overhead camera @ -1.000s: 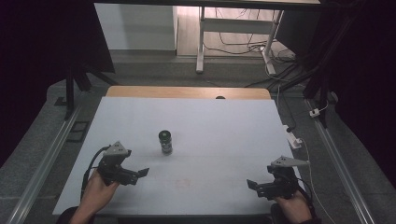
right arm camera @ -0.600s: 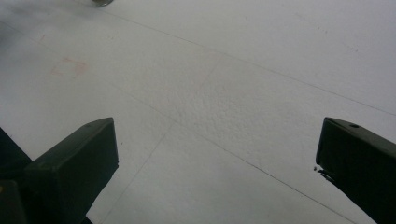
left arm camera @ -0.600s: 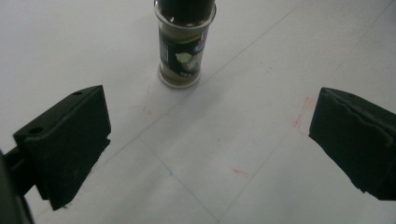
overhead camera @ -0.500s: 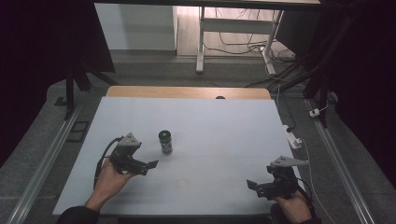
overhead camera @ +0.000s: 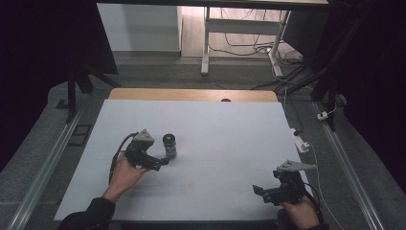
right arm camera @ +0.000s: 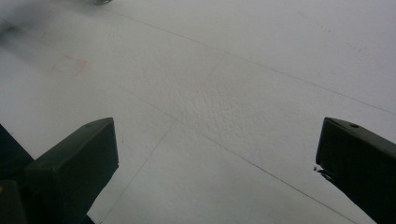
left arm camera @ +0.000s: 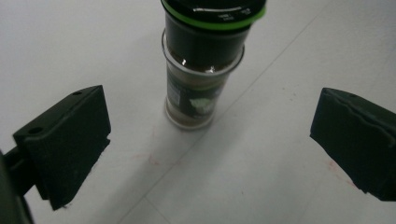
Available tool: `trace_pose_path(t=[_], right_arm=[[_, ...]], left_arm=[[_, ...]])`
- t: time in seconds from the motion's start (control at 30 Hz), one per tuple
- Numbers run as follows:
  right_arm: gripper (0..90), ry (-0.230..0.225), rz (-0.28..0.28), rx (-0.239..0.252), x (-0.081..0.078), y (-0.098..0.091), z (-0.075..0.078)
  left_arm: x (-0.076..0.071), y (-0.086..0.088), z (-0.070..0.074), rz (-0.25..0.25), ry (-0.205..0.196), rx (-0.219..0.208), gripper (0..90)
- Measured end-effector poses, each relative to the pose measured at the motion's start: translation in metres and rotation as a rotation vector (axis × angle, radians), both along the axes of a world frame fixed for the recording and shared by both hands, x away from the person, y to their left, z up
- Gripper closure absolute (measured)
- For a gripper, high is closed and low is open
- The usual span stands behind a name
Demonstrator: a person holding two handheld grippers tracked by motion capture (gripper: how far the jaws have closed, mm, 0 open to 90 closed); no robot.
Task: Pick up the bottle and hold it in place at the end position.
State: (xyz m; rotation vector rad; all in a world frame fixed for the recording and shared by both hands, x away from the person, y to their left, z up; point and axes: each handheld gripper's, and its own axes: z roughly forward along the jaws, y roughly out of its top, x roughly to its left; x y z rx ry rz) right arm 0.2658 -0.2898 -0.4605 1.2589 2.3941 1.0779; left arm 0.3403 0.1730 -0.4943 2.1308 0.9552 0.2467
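A small spice jar (overhead camera: 169, 145) with a dark lid and a green band stands upright on the white table (overhead camera: 230, 134). My left gripper (overhead camera: 160, 163) sits just left of the jar, its jaws wide open and apart from it. In the left gripper view the jar (left arm camera: 204, 60) stands a short way beyond the gap between the two black jaws of the left gripper (left arm camera: 210, 149). My right gripper (overhead camera: 258, 190) rests open near the table's front right, over bare table (right arm camera: 224, 93), with nothing between its jaws in the right gripper view (right arm camera: 215, 163).
A wooden strip (overhead camera: 191, 94) borders the table's far edge. A white power strip (overhead camera: 300, 142) and cables lie off the right edge. Metal rails (overhead camera: 43, 167) run along both sides. Faint red marks (right arm camera: 70, 65) stain the table top.
My left gripper has moved forward and to the right, from the front left of the table up to the jar. The right gripper has stayed in place.
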Motion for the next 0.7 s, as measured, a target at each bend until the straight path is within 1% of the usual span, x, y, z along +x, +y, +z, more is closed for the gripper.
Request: trace_pose_path(t=[0.07, 0.13, 0.27, 0.37, 0.43, 0.53, 0.57, 0.6, 0.63, 0.67, 0.7], right_arm=[[0.0, 0.001, 0.001, -0.001, 0.0, 0.0, 0.0], [0.0, 0.002, 0.001, -0.001, 0.0, 0.0, 0.0], [0.0, 0.002, 0.002, -0.004, 0.0, 0.0, 0.0], [0.0, 0.003, 0.004, -0.005, 0.0, 0.001, 0.0], [0.0, 0.002, 0.004, -0.006, 0.0, 0.001, 0.0], [0.0, 0.002, 0.006, -0.007, 0.0, 0.001, 0.0], [0.0, 0.0, 0.01, -0.008, 0.0, 0.001, 0.0], [0.0, 0.0, 0.01, -0.008, 0.0, 0.001, 0.0], [0.0, 0.001, 0.009, -0.006, 0.0, 0.001, 0.0], [0.0, 0.0, 0.009, -0.007, 0.0, 0.001, 0.0], [0.0, 0.002, 0.009, -0.008, 0.0, 0.001, 0.0]], left_arm=[[0.004, -0.003, -0.002, -0.006, -0.001, 0.012, 0.1], [0.009, -0.007, -0.004, -0.015, 0.001, 0.013, 0.1], [0.017, -0.014, -0.009, -0.031, 0.005, 0.049, 0.1], [0.022, -0.018, -0.012, -0.04, 0.007, 0.056, 0.2], [0.025, -0.02, -0.014, -0.046, 0.001, 0.077, 1.2], [0.028, -0.02, -0.016, -0.05, -0.011, 0.101, 7.2], [0.028, -0.019, -0.016, -0.059, -0.013, 0.093, 17.7], [0.028, -0.018, -0.016, -0.07, -0.015, 0.091, 17.7], [0.028, -0.018, -0.016, -0.076, -0.016, 0.091, 21.5], [0.028, -0.017, -0.016, -0.086, -0.018, 0.09, 26.1], [0.027, -0.017, -0.016, -0.092, -0.021, 0.089, 33.7]])
